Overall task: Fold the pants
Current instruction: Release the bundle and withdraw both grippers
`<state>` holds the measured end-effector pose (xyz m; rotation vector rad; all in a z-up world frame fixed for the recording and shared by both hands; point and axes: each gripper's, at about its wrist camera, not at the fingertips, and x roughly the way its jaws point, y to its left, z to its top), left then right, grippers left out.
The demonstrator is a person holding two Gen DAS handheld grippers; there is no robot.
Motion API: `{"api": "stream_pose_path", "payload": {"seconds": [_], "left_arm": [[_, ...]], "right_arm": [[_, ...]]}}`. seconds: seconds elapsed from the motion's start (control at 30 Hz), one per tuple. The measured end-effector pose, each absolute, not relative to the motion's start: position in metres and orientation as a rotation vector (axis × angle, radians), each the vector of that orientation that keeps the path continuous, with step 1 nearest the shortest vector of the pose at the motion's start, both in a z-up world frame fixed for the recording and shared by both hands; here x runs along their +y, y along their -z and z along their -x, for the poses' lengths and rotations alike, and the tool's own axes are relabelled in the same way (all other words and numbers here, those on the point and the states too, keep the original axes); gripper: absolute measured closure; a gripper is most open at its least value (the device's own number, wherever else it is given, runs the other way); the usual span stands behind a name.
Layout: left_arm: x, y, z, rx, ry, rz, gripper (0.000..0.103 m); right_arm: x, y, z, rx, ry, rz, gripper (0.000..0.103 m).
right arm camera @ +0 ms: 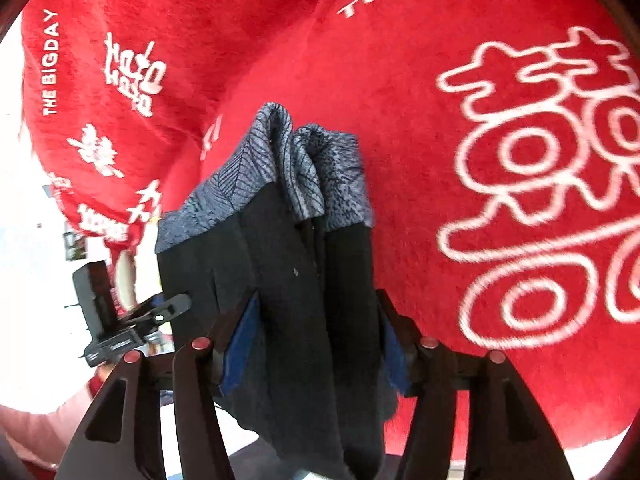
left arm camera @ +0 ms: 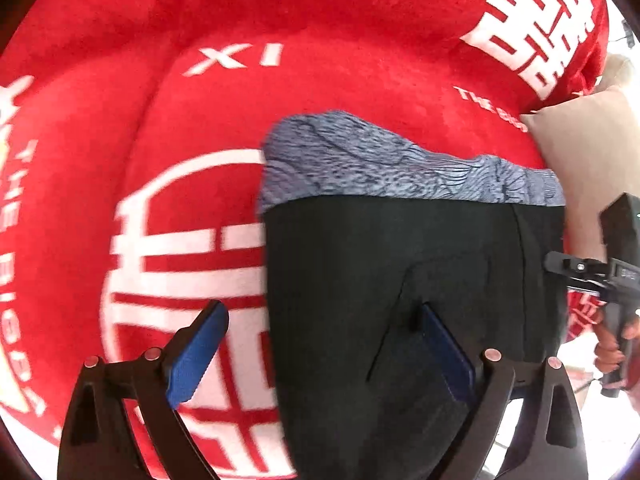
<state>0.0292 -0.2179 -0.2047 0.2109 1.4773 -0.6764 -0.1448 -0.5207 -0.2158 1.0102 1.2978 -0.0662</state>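
Note:
The black pants (left arm camera: 400, 280) with grey patterned cuffs (left arm camera: 360, 164) lie folded over a red blanket (left arm camera: 280, 8). My left gripper (left arm camera: 320, 344) is open; its left blue pad (left arm camera: 196, 352) is over the blanket, its right pad (left arm camera: 444, 348) over the black cloth. The right gripper (left arm camera: 592, 276) shows at the pants' right edge. In the right wrist view, my right gripper (right arm camera: 316, 340) is shut on a bunched fold of the pants (right arm camera: 296, 280), cuffs (right arm camera: 296, 168) pointing away. The left gripper (right arm camera: 132, 320) appears at the left.
The red blanket (right arm camera: 400, 80) with white characters and "THE BIGDAY" lettering covers the surface. A beige cushion (left arm camera: 580, 144) sits at the right beyond the pants. Bright floor shows past the blanket's edge (right arm camera: 28, 220).

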Motion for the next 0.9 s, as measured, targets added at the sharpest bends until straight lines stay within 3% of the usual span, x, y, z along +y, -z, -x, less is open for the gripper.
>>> {"api": "stream_pose_path", "payload": {"seconds": [0.13, 0.27, 0.37, 0.5, 0.57, 0.9], "left_arm": [[-0.210, 0.181, -0.018, 1.446, 0.615, -0.275, 0.007], [-0.211, 0.155, 0.000, 1.416, 0.595, -0.369, 0.007], [-0.211, 0.136, 0.015, 1.367, 0.605, -0.415, 0.007], [-0.214, 0.115, 0.026, 1.348, 0.624, -0.438, 0.006], [-0.215, 0.106, 0.030, 1.338, 0.627, -0.446, 0.001], [-0.208, 0.075, 0.033, 1.300, 0.605, -0.463, 0.001]], "right_arm": [[-0.519, 0.199, 0.161, 1.338, 0.224, -0.994, 0.040], [-0.505, 0.170, 0.173, 1.379, 0.355, -0.862, 0.026], [-0.489, 0.142, 0.180, 1.360, 0.457, -0.746, 0.025], [-0.465, 0.113, 0.181, 1.349, 0.524, -0.673, 0.012], [-0.452, 0.100, 0.178, 1.337, 0.535, -0.650, 0.000], [-0.394, 0.060, 0.162, 1.341, 0.568, -0.511, 0.000]]}}
